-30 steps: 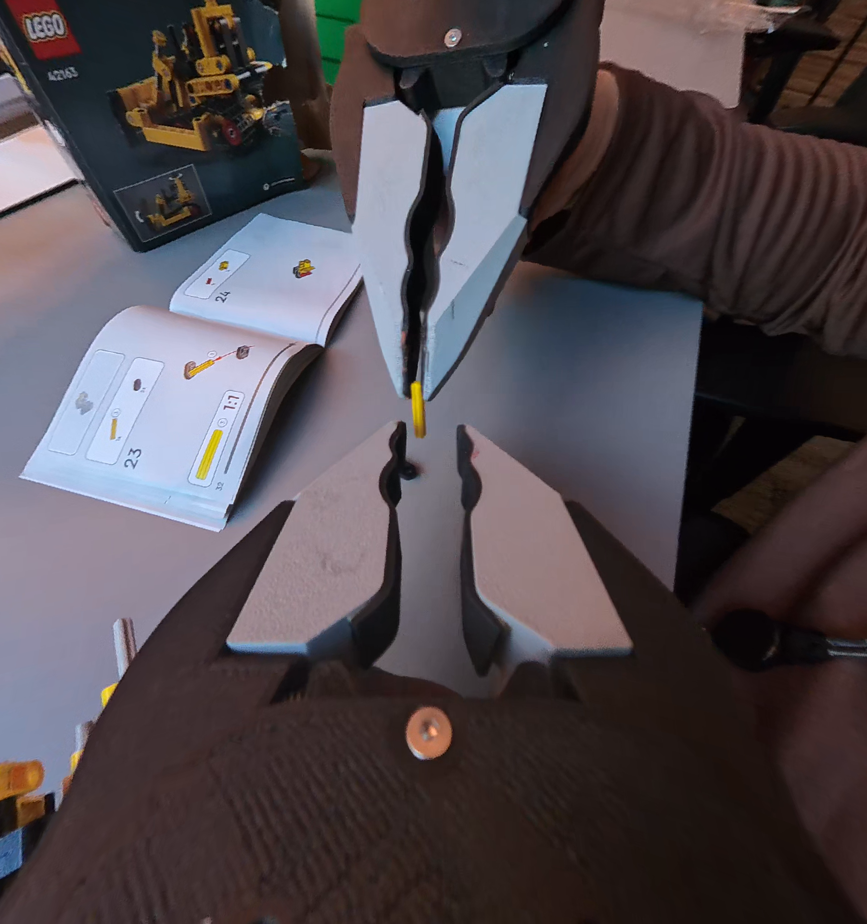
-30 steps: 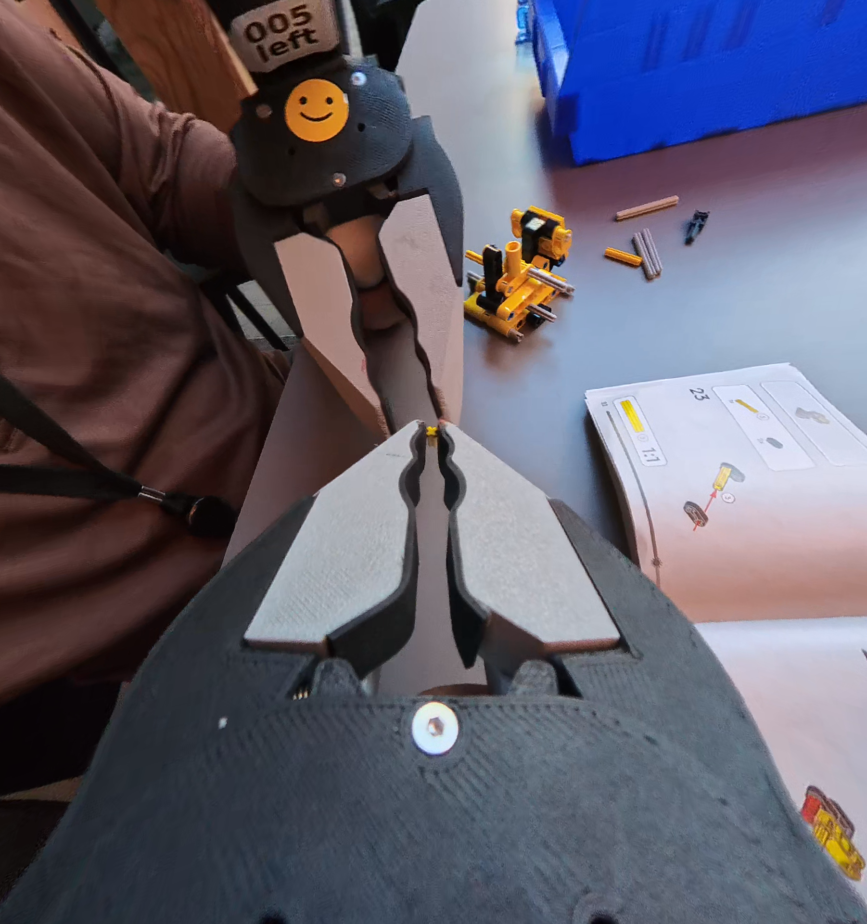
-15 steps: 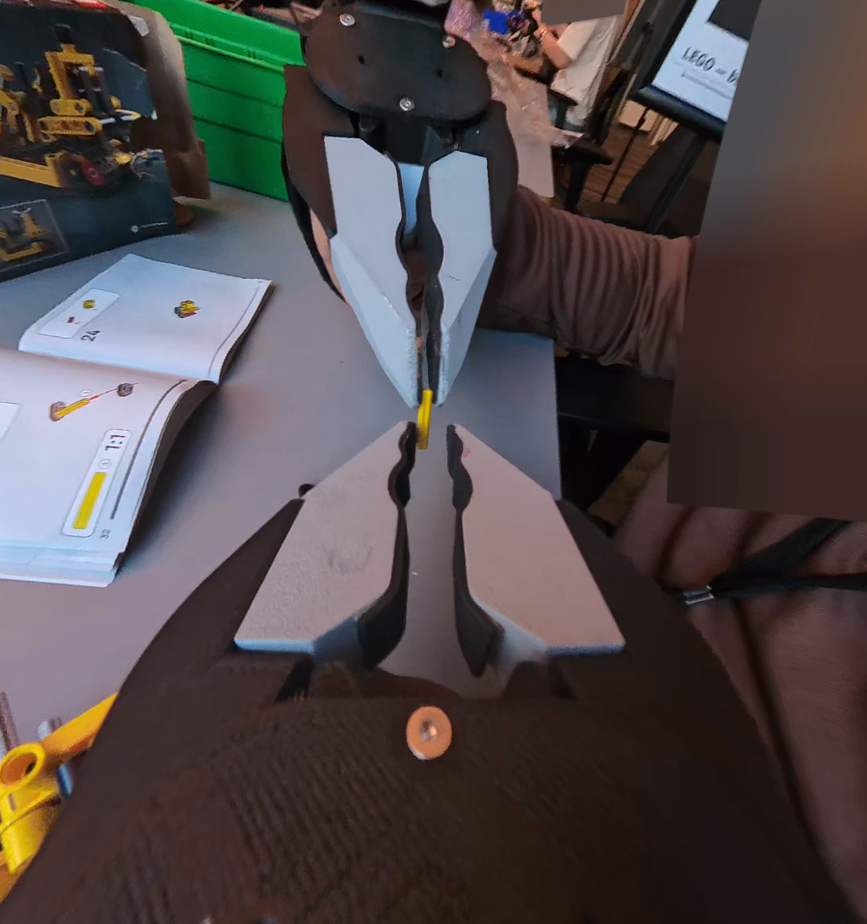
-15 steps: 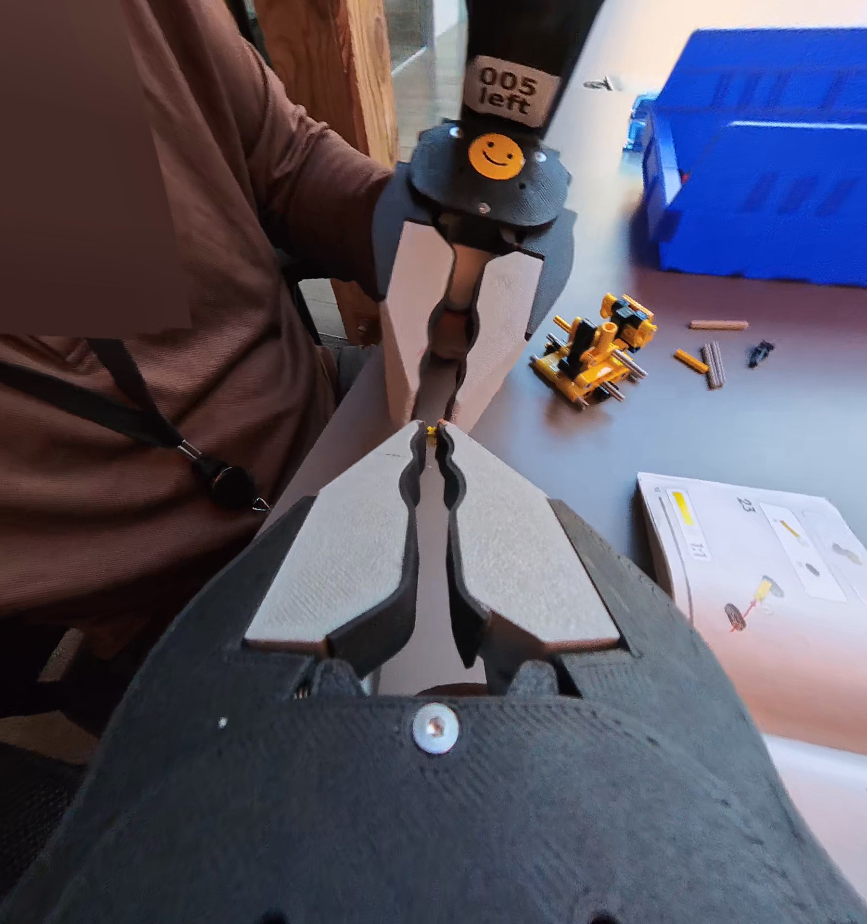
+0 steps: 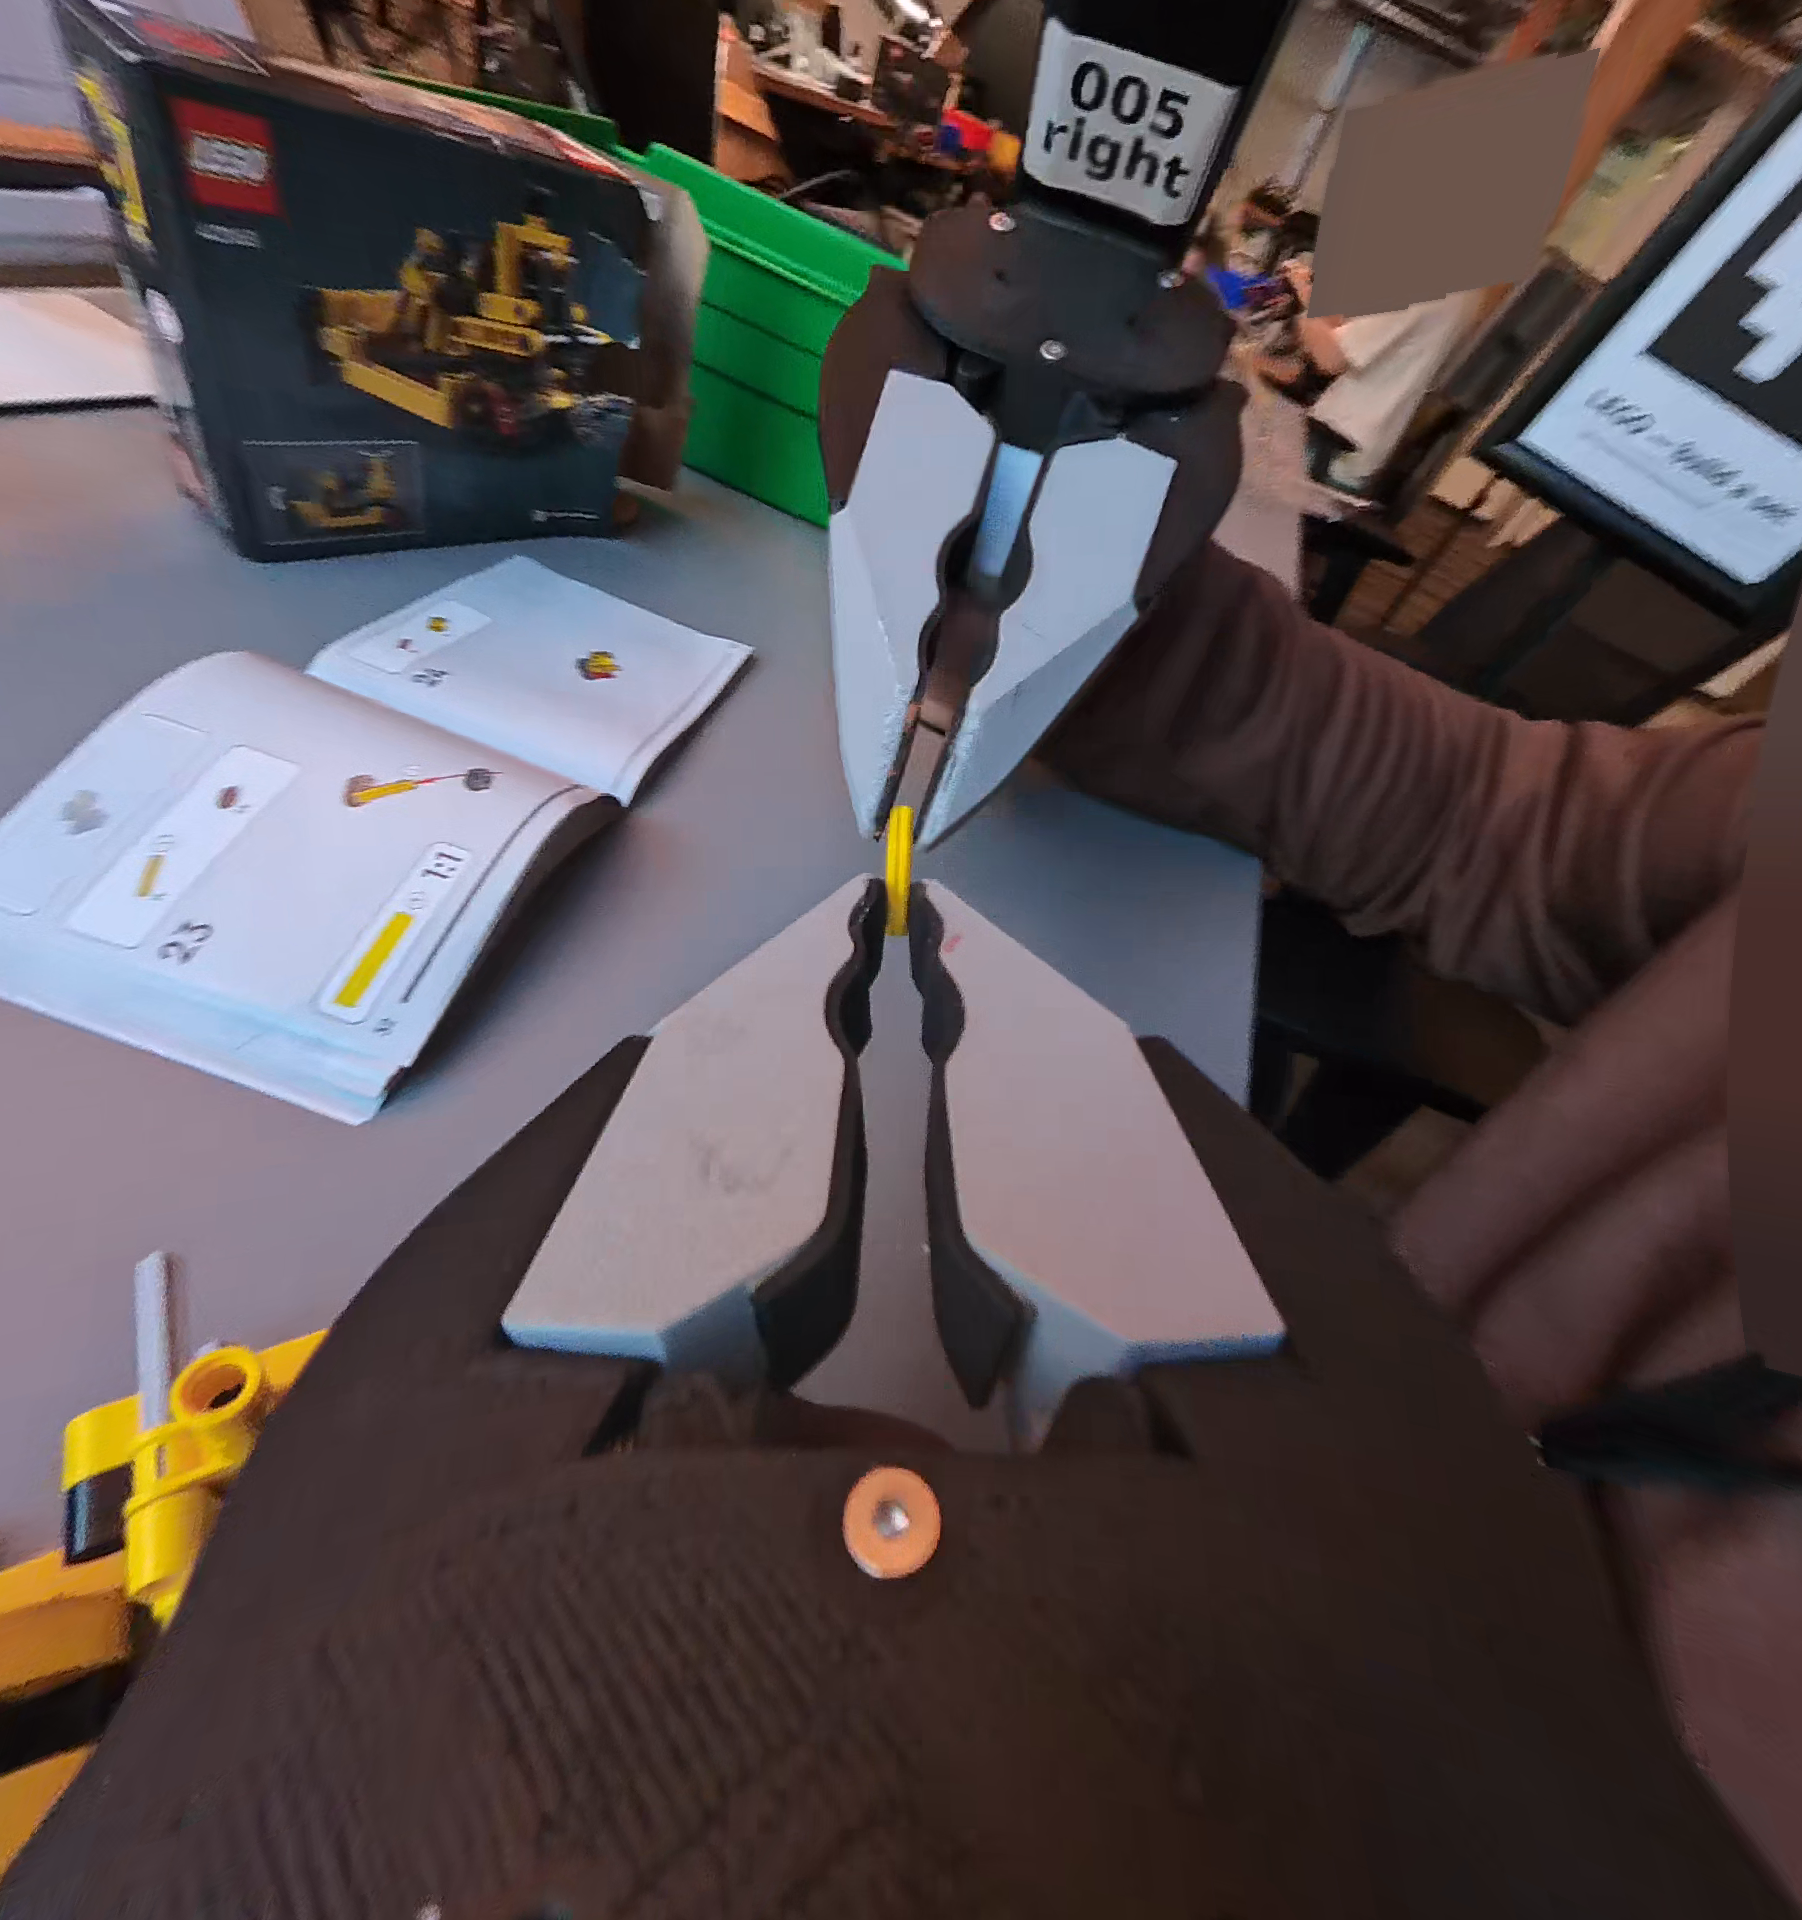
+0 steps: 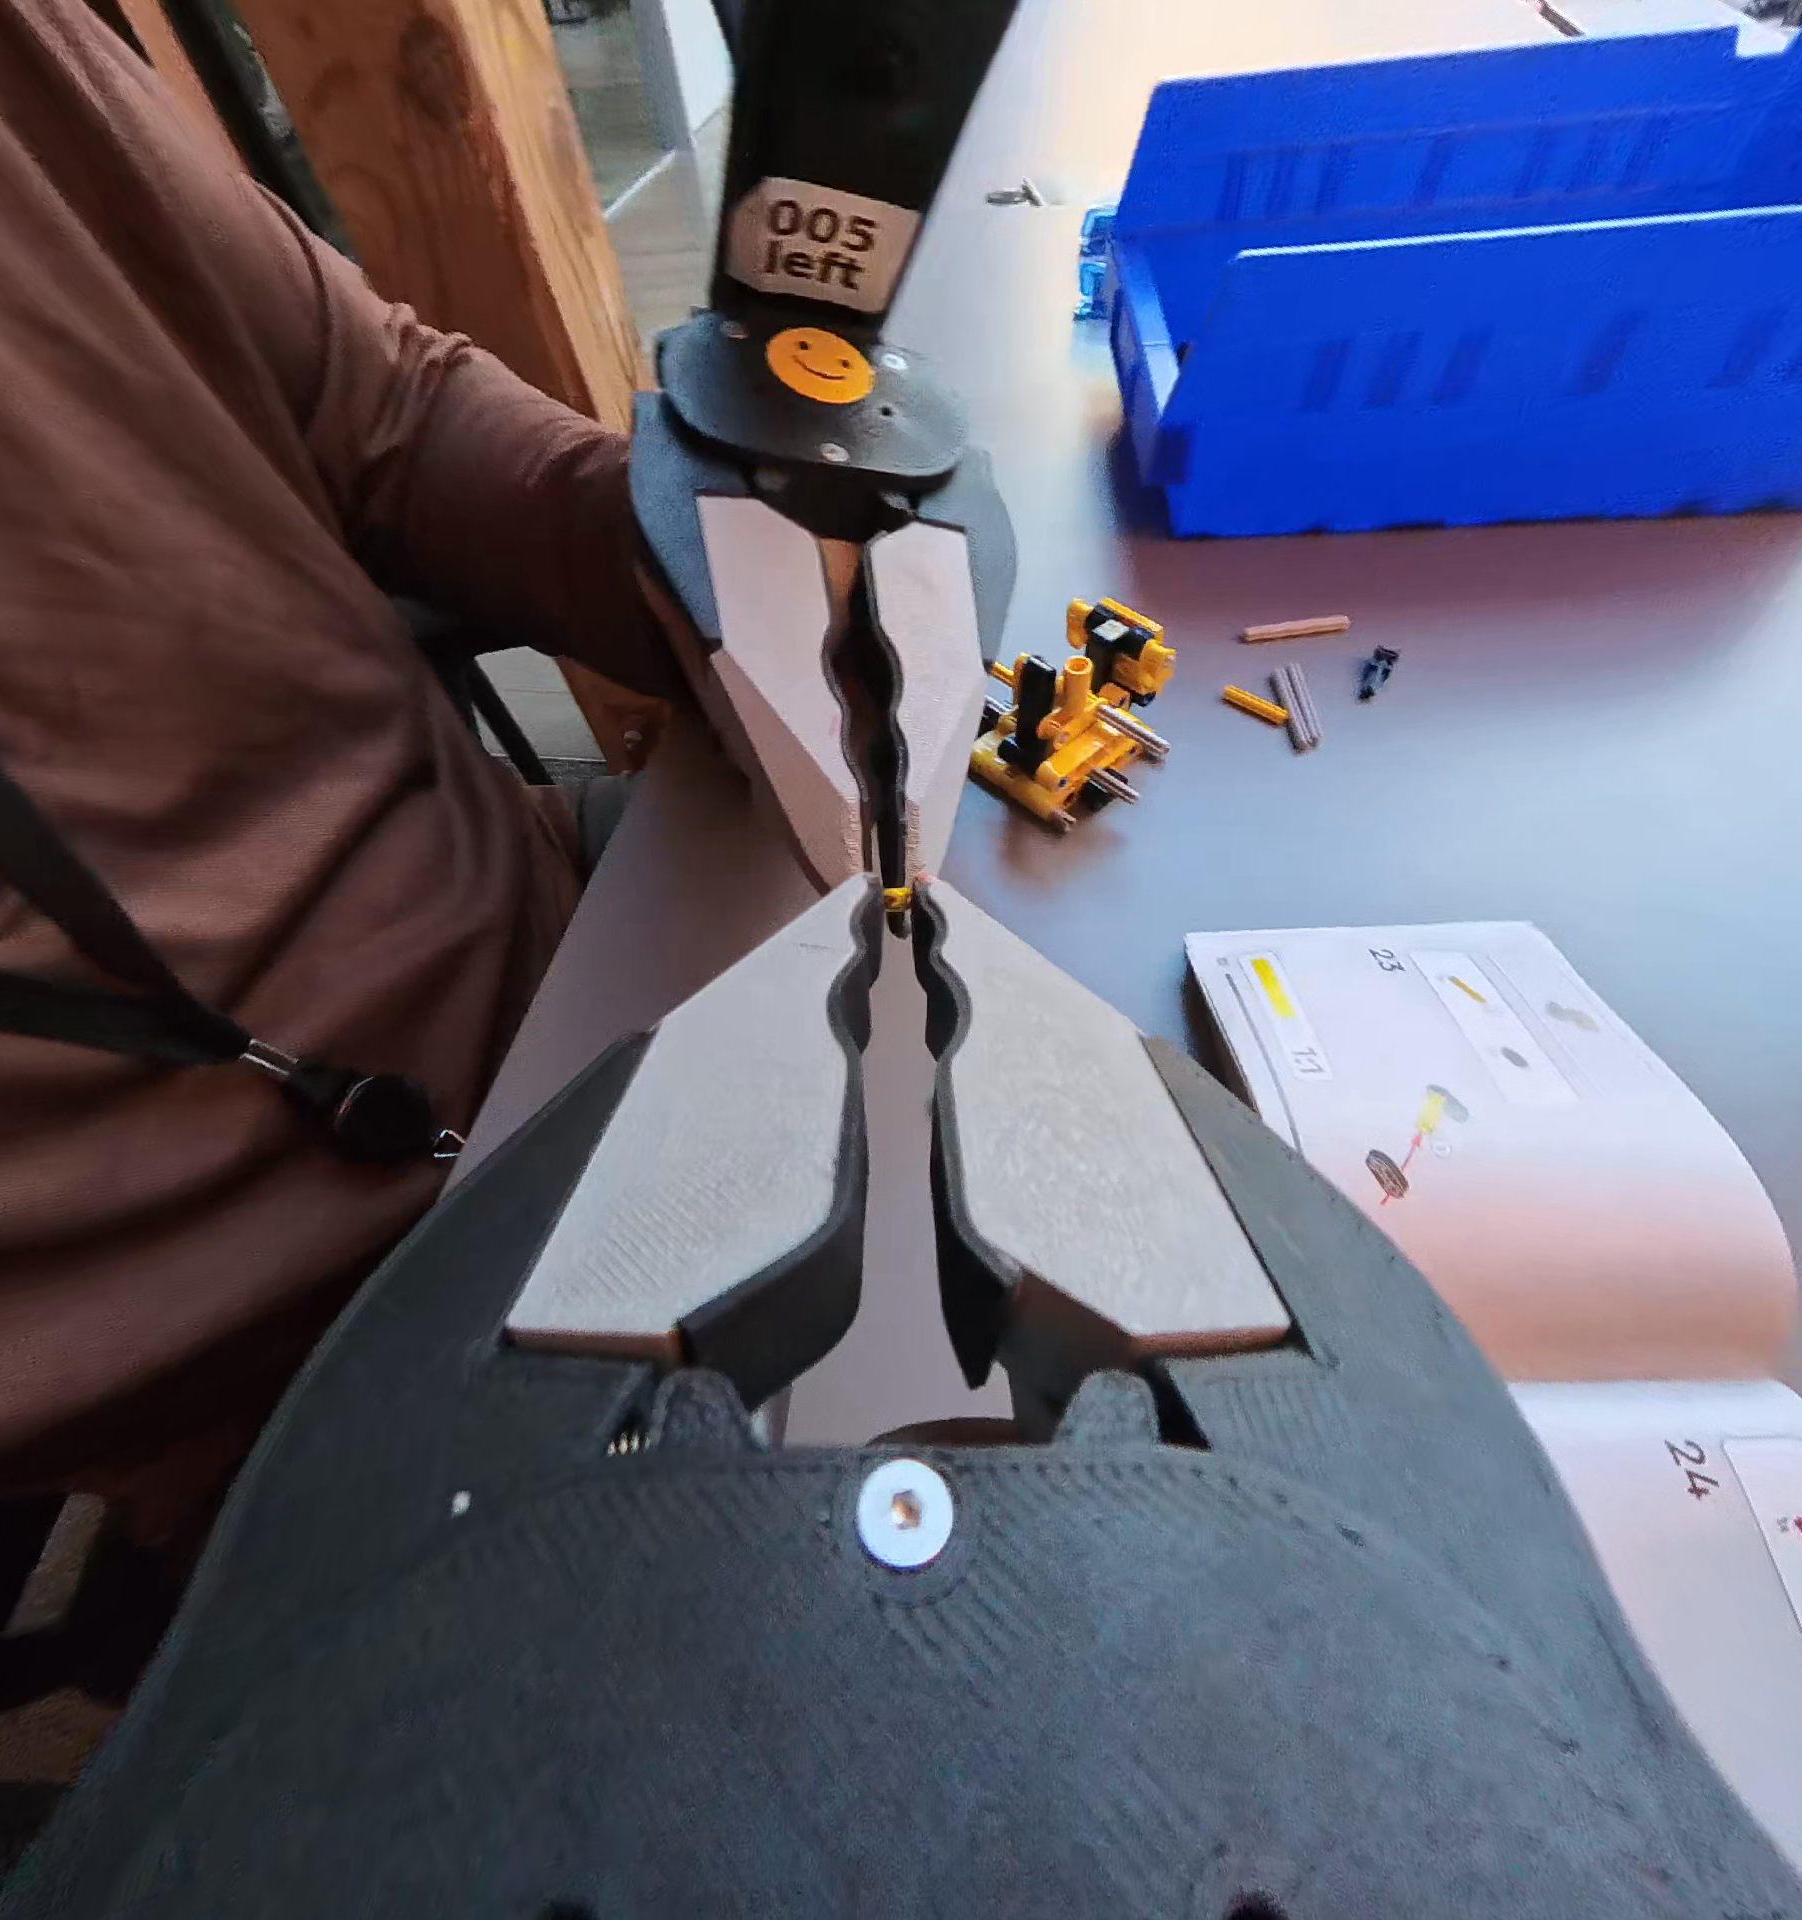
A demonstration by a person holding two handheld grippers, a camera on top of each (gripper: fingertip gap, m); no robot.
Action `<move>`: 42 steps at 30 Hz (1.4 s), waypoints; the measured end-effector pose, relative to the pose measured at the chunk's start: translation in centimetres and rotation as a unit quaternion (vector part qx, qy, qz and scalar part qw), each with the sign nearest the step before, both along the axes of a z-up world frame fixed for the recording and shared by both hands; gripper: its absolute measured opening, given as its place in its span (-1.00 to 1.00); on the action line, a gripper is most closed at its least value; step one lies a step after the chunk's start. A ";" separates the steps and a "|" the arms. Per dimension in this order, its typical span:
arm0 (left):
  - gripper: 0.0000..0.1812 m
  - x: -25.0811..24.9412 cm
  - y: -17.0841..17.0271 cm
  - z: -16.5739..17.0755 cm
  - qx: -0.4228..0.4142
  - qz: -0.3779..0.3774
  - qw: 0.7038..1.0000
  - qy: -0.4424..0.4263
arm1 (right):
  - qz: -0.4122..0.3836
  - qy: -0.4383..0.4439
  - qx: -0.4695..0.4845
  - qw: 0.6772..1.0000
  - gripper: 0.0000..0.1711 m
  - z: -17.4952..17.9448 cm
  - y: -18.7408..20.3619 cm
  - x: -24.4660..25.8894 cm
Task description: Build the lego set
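A short yellow axle [image 5: 898, 868] hangs in the air between my two grippers, which meet tip to tip above the grey table [image 5: 668, 987]. My right gripper [image 5: 902, 831] is shut on its upper end. My left gripper [image 5: 894, 909] has narrowed onto its lower end. In the right wrist view only a bit of the yellow axle [image 6: 897, 896] shows between my right gripper [image 6: 895, 904] and my left gripper [image 6: 884, 873]. The partly built yellow and black model [image 6: 1068, 717] stands on the table behind the left gripper. It also shows in the left wrist view [image 5: 149, 1455].
An open instruction booklet [image 5: 305, 831] lies left of the grippers, with the set's box [image 5: 388, 343] and a green bin [image 5: 762, 343] behind. A blue bin [image 6: 1499, 364], loose axles [image 6: 1297, 707] and a black pin [image 6: 1377, 670] lie beyond the model. A person's brown sleeve [image 6: 201, 623] and the table edge [image 5: 1258, 987] are close. Both grippers' tips are close together, under 4 cm apart.
My left gripper's fingers have closed from a wide gap onto the yellow axle's lower end. Both grippers have tilted, so more of the room behind shows.
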State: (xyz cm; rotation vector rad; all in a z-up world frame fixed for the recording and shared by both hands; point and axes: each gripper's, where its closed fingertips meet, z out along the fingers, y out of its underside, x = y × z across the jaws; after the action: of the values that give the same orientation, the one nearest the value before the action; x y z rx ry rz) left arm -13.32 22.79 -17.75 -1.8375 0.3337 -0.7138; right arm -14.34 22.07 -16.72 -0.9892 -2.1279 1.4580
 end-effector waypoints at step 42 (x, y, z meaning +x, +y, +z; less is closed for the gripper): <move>-0.87 -2.2 0.9 -3.4 -0.007 0.071 0.969 0.238 | -0.069 -0.119 0.086 0.987 -0.98 -4.5 1.6 -0.6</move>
State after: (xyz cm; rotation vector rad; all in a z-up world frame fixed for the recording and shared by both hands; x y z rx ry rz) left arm -15.54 23.74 -21.13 -2.0115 0.5017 -0.1679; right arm -14.97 23.63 -21.22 -1.2690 -2.2512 1.1185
